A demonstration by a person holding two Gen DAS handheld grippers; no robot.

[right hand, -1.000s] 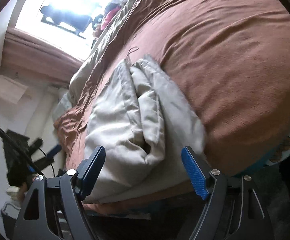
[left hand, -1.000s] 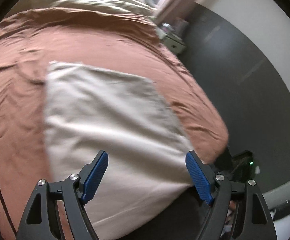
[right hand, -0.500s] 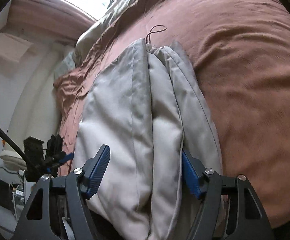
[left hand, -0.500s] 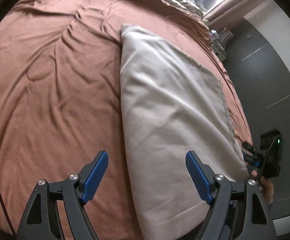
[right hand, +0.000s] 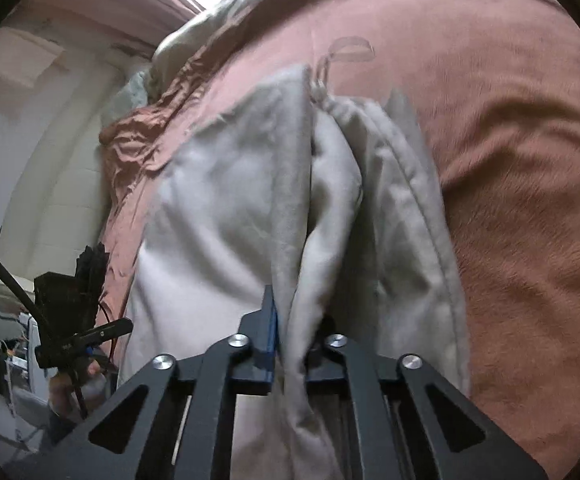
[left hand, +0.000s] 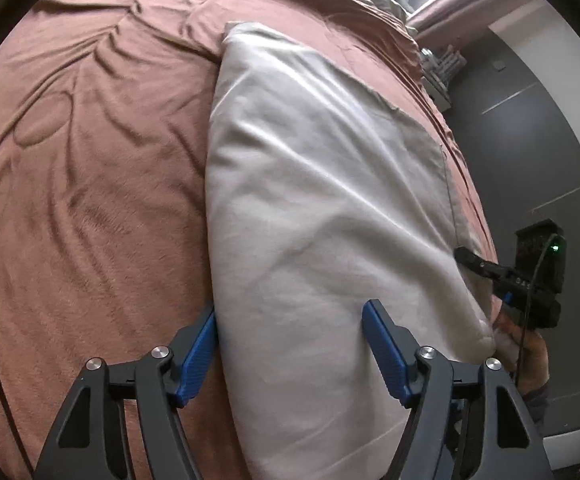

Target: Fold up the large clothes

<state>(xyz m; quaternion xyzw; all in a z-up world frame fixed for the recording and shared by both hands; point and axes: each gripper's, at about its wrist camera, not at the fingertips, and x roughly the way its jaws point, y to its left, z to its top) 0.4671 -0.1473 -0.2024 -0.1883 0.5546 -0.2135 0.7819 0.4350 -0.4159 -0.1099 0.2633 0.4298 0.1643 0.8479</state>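
On brown bedspread (left hand: 90, 200), right tool (right hand: 290, 344) pinches beige garment (left hand: 309, 200).

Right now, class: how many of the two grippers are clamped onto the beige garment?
1. The right gripper pinches a fold of the beige garment. The left gripper straddles its near edge, jaws apart.

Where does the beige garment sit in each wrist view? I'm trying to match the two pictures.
Left wrist view: the beige garment runs from top centre down to the bottom edge, its near end between the left gripper's open jaws.
Right wrist view: the beige garment fills the centre, a fold pinched in the right gripper.
Shared landmark: the brown bedspread under it.
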